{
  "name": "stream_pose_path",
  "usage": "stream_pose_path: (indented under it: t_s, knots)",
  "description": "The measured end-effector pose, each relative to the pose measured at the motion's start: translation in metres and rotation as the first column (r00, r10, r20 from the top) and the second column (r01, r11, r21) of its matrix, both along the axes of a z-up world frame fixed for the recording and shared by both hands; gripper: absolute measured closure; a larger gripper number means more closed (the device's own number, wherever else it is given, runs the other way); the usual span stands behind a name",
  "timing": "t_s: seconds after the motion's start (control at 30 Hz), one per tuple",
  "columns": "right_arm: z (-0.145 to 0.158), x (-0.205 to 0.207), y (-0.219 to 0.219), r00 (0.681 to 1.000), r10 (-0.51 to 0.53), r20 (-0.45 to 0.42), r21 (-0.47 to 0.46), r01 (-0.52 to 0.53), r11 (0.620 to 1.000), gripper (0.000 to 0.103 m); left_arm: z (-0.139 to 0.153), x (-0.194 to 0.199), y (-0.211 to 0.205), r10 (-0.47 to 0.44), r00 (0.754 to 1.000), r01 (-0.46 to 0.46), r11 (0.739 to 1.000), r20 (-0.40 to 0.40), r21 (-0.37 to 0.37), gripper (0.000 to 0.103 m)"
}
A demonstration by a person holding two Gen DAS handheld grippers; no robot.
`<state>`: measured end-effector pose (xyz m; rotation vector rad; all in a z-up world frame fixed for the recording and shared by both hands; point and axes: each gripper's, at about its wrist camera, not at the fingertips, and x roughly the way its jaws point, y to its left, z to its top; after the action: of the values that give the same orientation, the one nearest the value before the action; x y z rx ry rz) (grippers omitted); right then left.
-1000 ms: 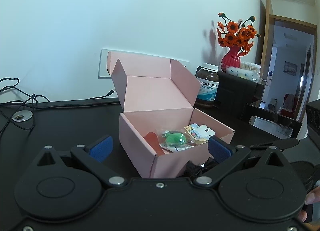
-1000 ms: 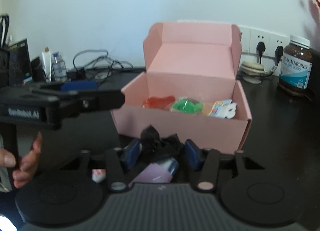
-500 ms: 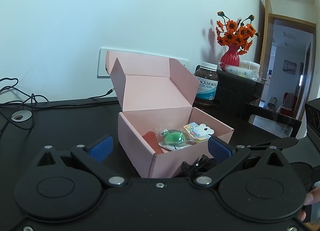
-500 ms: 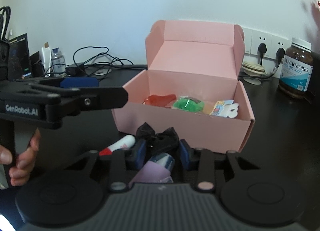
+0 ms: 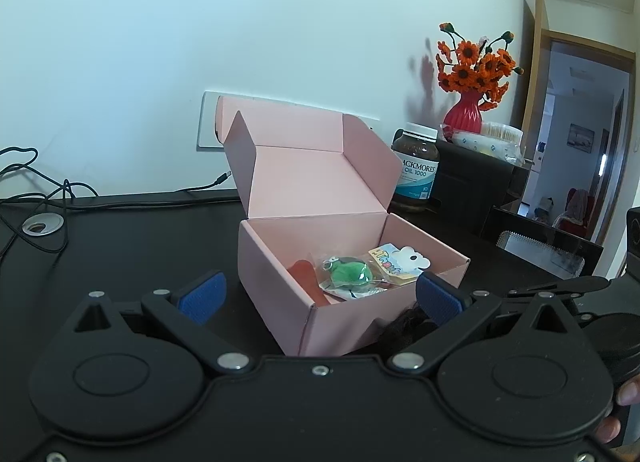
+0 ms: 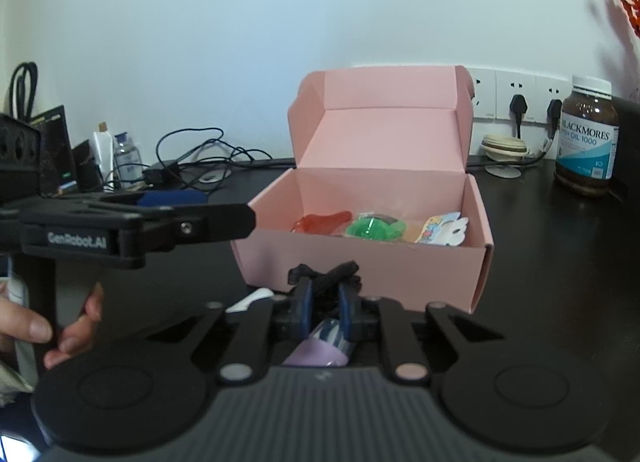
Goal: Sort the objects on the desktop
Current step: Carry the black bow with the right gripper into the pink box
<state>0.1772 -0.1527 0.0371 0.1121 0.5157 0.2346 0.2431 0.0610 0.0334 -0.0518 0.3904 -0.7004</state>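
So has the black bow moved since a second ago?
Yes. In the right wrist view the black bow has been drawn together between the right gripper's closed pads and sits a little lower against the pink box front.

Right claw (image 6: 325,296) pinched closed; left claw (image 5: 318,296) spread wide.

Both grippers are black plastic, with round discs, silver screws and blue pads on the fingers (image 5: 202,297). The left gripper (image 6: 224,218) carries pale "GenRobot.AI" lettering; the right gripper (image 6: 325,302) has a ribbed grey body.
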Motion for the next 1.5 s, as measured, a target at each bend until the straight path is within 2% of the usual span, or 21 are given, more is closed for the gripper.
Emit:
stream_pose_path:
  t_s: [0.1,0.37,0.5,0.63,0.8,0.97,1.17,1.33,1.5]
  knots:
    - [0.003,-0.001,-0.007,1.000,0.000,-0.008,0.044,0.000,0.999,0.099,0.000,0.001,0.001,0.002,1.000,-0.002,1.000,-0.005,-0.004,0.000]
    - [0.016,-0.006,-0.016,1.000,0.002,0.014,0.085,-0.003,0.996,0.099,0.000,0.001,0.001,0.002,1.000,-0.002,1.000,-0.011,-0.007,0.000]
    - [0.029,-0.009,-0.017,0.999,0.007,0.054,0.076,-0.012,0.997,0.099,0.000,0.001,0.001,0.003,1.000,-0.003,1.000,-0.013,-0.010,0.000]
    - [0.046,-0.005,-0.018,0.996,-0.006,0.094,0.028,0.004,1.000,0.099,0.000,0.001,0.001,0.003,1.000,-0.003,1.000,-0.013,-0.009,0.000]
    - [0.064,0.012,-0.016,0.993,-0.022,0.117,-0.111,0.035,0.993,0.099,0.000,0.000,0.000,0.000,1.000,0.000,1.000,-0.008,-0.005,0.000]
    - [0.068,0.033,-0.018,0.997,-0.024,0.079,-0.182,0.038,0.983,0.099,0.000,0.001,0.000,0.000,1.000,0.000,1.000,-0.011,-0.006,0.000]
    - [0.054,0.054,-0.017,0.999,-0.032,0.024,-0.253,0.037,0.967,0.099,0.000,0.000,0.000,-0.003,1.000,0.003,1.000,-0.009,-0.003,0.000]
    - [0.044,0.069,-0.020,0.997,-0.032,-0.076,-0.220,0.014,0.975,0.099,0.000,0.001,0.000,-0.006,1.000,0.006,1.000,-0.011,-0.003,0.000]
    - [0.035,0.088,-0.022,0.984,-0.080,-0.158,-0.224,0.043,0.974,0.096,0.000,0.002,0.000,-0.004,1.000,0.004,1.000,-0.015,-0.006,0.000]
